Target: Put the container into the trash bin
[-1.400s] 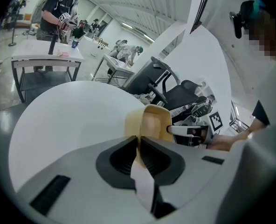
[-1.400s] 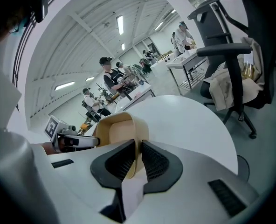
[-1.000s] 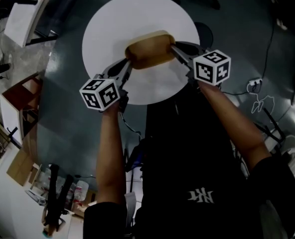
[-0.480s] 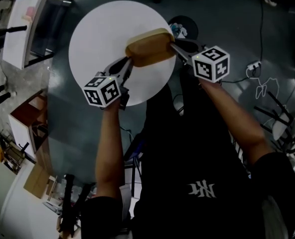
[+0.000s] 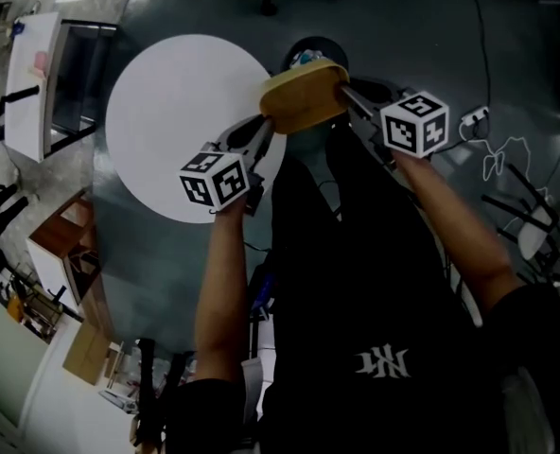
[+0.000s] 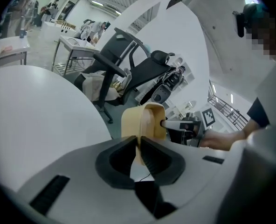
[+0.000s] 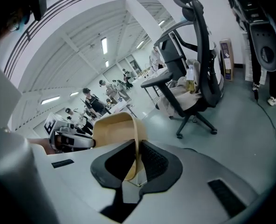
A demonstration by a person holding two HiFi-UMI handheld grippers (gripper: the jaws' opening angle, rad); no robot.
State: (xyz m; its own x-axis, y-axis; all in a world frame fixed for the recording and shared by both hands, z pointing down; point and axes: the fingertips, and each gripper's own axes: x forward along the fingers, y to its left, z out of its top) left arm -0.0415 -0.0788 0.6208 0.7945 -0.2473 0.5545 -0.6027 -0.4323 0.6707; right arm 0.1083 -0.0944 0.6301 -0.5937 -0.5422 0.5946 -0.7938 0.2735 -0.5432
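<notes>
Container vs grippers: container hangs between the two grippers, up off the table; left gripper has its near-left end, right gripper the opposite end.
Left gripper: in the left gripper view the left gripper has jaws almost together w/ the container's thin wall edge-on between the pads, pads touching it; jaws are easing open.
Right gripper: in the right gripper view the right gripper is nipped down on the container's thin rim wall, pads on both sides, only a sliver of gap.
Container location: past the edge of the round white table, in the air over the dark floor; from overhead it overlaps the near side of the trash bin.
Trash bin: dark, round, on the floor just beyond the table's edge; something teal shows inside, can't tell what.
Container contents: can't tell from any view.
Container look: tan/yellowish, oblong w/ rounded corners, thin-walled, paler band along the top edge; held roughly level, long axis running gripper to gripper.
Background: office chair on the floor behind, well apart from the container.
</notes>
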